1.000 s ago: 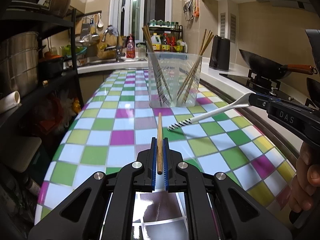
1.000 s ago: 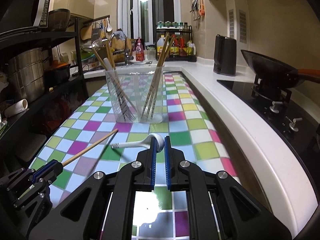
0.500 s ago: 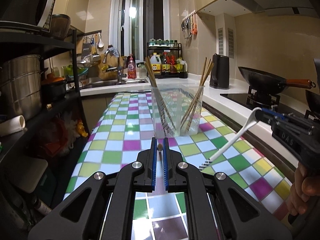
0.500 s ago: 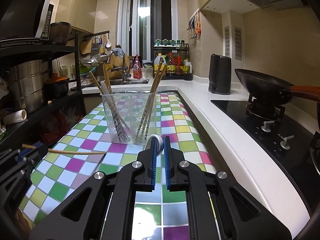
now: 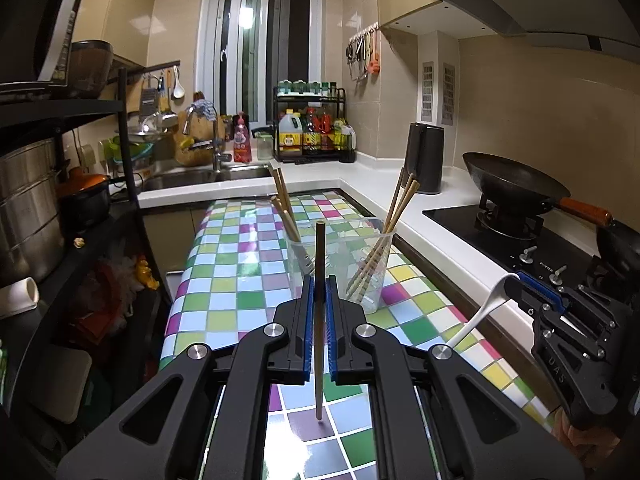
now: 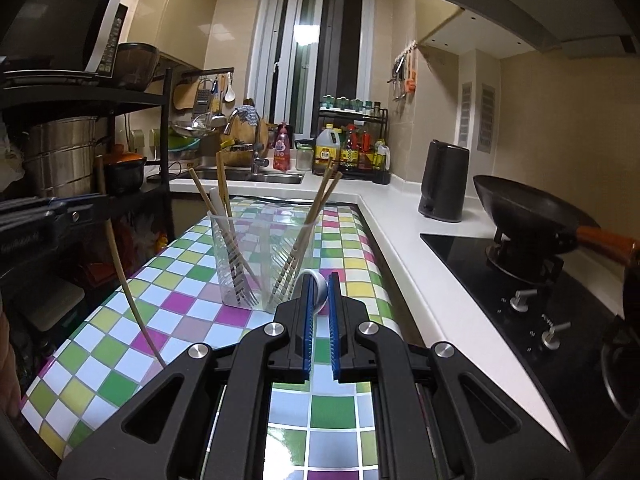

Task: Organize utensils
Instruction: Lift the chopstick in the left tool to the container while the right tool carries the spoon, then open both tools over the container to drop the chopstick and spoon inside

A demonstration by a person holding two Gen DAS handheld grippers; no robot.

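One chopstick (image 5: 319, 300) stands upright, clamped in the closed left gripper (image 5: 319, 312) above the checkered table (image 5: 224, 280), near the clear cup (image 5: 340, 264). From the right wrist view, the right gripper (image 6: 319, 308) is closed on a white spoon (image 6: 316, 284) just beside the cup (image 6: 260, 256).

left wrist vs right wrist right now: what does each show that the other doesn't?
Left wrist only: the chopstick end to end, upright between the left tongs, and the white spoon handle slanting down from the right tongs.

Right wrist only: the spoon's bowl clamped in its own tongs, and a white utensil standing in the cup's left side.

Both: the clear cup with chopsticks leaning left and right, the checkered counter, the wok and the black kettle.
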